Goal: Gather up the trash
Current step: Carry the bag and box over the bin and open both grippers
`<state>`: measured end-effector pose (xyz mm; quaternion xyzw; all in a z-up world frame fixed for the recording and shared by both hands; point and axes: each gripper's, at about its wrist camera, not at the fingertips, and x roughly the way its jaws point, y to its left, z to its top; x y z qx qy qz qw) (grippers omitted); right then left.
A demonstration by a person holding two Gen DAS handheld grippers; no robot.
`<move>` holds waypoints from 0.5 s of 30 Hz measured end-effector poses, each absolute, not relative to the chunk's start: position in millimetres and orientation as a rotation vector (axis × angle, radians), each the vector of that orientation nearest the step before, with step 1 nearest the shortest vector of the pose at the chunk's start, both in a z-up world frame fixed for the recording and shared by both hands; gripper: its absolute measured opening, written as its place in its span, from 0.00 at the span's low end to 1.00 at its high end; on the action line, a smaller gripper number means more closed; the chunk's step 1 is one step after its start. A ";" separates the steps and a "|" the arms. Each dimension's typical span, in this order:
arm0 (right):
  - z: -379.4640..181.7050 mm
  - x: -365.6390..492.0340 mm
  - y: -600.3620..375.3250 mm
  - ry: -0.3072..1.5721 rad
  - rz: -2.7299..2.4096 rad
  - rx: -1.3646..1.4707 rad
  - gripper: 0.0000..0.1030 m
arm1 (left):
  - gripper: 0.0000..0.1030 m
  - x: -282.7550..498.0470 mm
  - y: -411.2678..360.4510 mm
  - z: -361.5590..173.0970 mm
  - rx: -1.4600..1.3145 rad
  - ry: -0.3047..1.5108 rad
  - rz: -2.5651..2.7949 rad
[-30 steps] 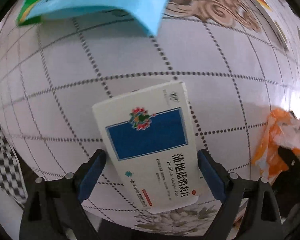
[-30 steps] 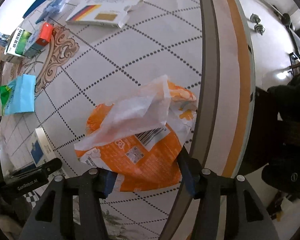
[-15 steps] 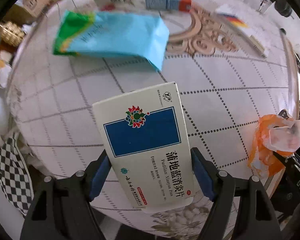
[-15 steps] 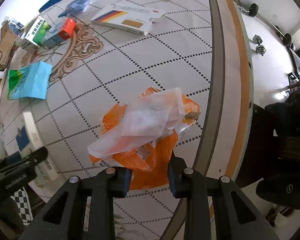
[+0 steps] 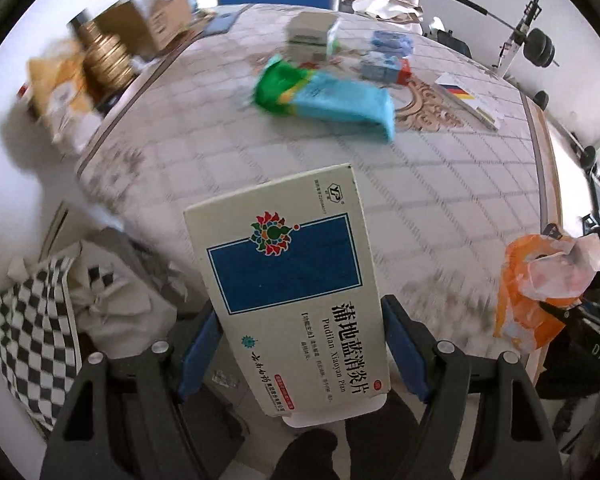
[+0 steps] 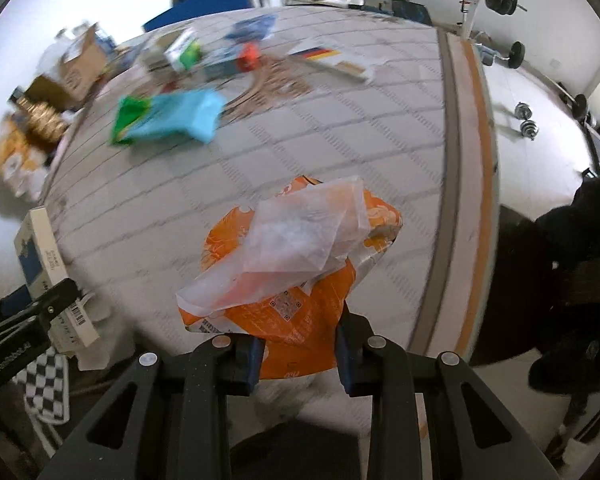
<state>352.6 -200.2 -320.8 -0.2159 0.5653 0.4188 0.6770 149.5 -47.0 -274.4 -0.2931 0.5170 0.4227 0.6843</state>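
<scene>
My left gripper point(image 5: 302, 350) is shut on a white medicine box point(image 5: 288, 280) with a blue panel, held up above the table's near edge. It also shows in the right wrist view point(image 6: 40, 252). My right gripper point(image 6: 298, 354) is shut on an orange plastic wrapper point(image 6: 296, 308) with a crumpled clear bag point(image 6: 300, 240) on top, lifted off the table. The wrapper shows at the right of the left wrist view point(image 5: 536, 296).
On the patterned table point(image 5: 440, 200) lie a blue-green pouch point(image 5: 332, 100), small boxes point(image 5: 312, 36), a red-ended carton point(image 5: 388, 70) and a flat striped package point(image 5: 468, 100). Cardboard boxes point(image 5: 148, 24) stand at far left. A checkered bag point(image 5: 32, 320) sits below the near edge.
Both grippers have closed on their items and lifted them up and back from the table. The views now take in the whole table and the room.
</scene>
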 end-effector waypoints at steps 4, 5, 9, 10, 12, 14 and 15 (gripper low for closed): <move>-335.6 272.5 -223.6 1.337 1.004 -0.519 0.30 | 0.73 69.6 -68.4 -290.0 -0.747 1.148 0.955; -344.3 253.8 -226.7 1.363 1.020 -0.534 0.30 | 0.73 56.1 -70.7 -297.3 -0.769 1.152 0.957; -402.1 175.8 -238.9 1.473 1.054 -0.630 0.30 | 0.73 -3.9 -77.2 -356.9 -0.914 1.211 0.955; -422.5 159.3 -241.1 1.491 1.056 -0.659 0.30 | 0.73 -14.5 -77.2 -374.7 -0.948 1.225 0.955; -465.4 135.0 -242.5 1.524 1.048 -0.706 0.30 | 0.73 -31.7 -75.3 -419.8 -1.015 1.249 0.936; -513.2 118.6 -241.2 1.551 1.027 -0.750 0.30 | 0.73 -41.4 -70.9 -463.6 -1.061 1.271 0.919; -543.6 112.5 -238.7 1.565 1.011 -0.764 0.30 | 0.73 -44.6 -66.9 -489.2 -1.085 1.275 0.909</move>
